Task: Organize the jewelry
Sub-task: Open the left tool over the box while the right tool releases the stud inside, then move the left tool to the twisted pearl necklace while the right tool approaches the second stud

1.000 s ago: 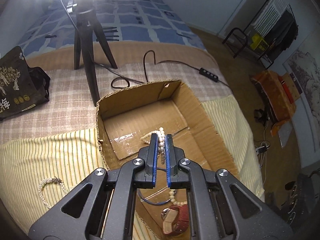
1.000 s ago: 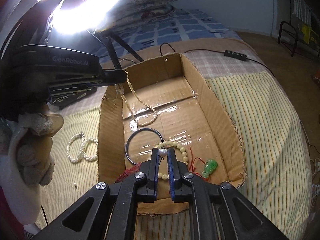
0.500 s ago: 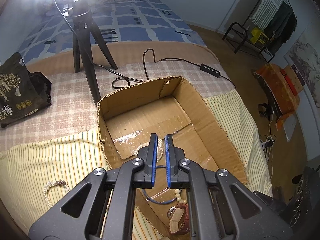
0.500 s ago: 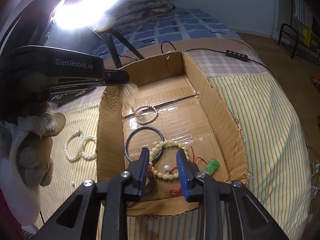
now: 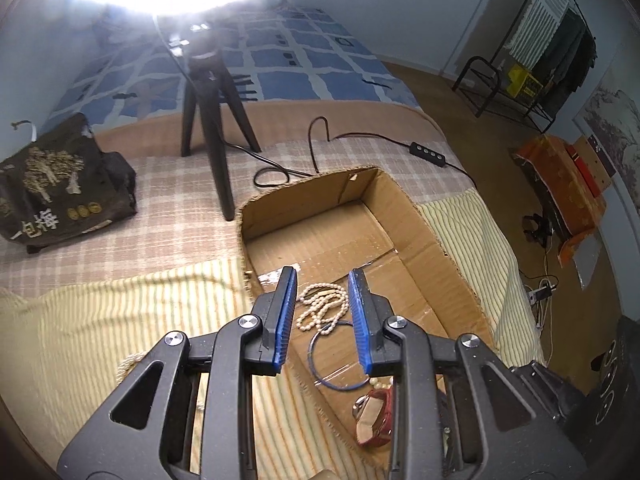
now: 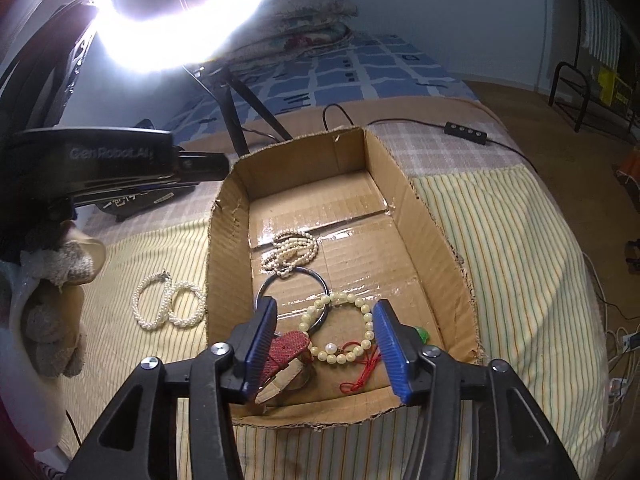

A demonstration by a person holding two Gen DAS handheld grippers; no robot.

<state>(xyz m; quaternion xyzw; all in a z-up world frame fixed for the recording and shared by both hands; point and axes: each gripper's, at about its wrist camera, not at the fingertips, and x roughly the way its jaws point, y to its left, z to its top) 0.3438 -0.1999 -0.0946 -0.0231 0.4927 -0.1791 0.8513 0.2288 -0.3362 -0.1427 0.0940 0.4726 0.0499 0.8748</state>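
1 cardboard box (image 6: 424, 220), 1 pearl necklace (image 6: 290, 254), 2 pearl bracelets (image 6: 168, 306), 1 bangle (image 6: 292, 288), 1 bead bracelet (image 6: 340, 328).

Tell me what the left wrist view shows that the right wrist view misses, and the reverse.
Only left wrist: the whole black printed bag and an orange bundle on the floor.
Only right wrist: the cream bead bracelet, green charm, and two pearl bracelets outside the box.
Both: the cardboard box, pearl necklace, blue ring and red watch. Both grippers, left gripper and right gripper, are opening, gripping nothing.
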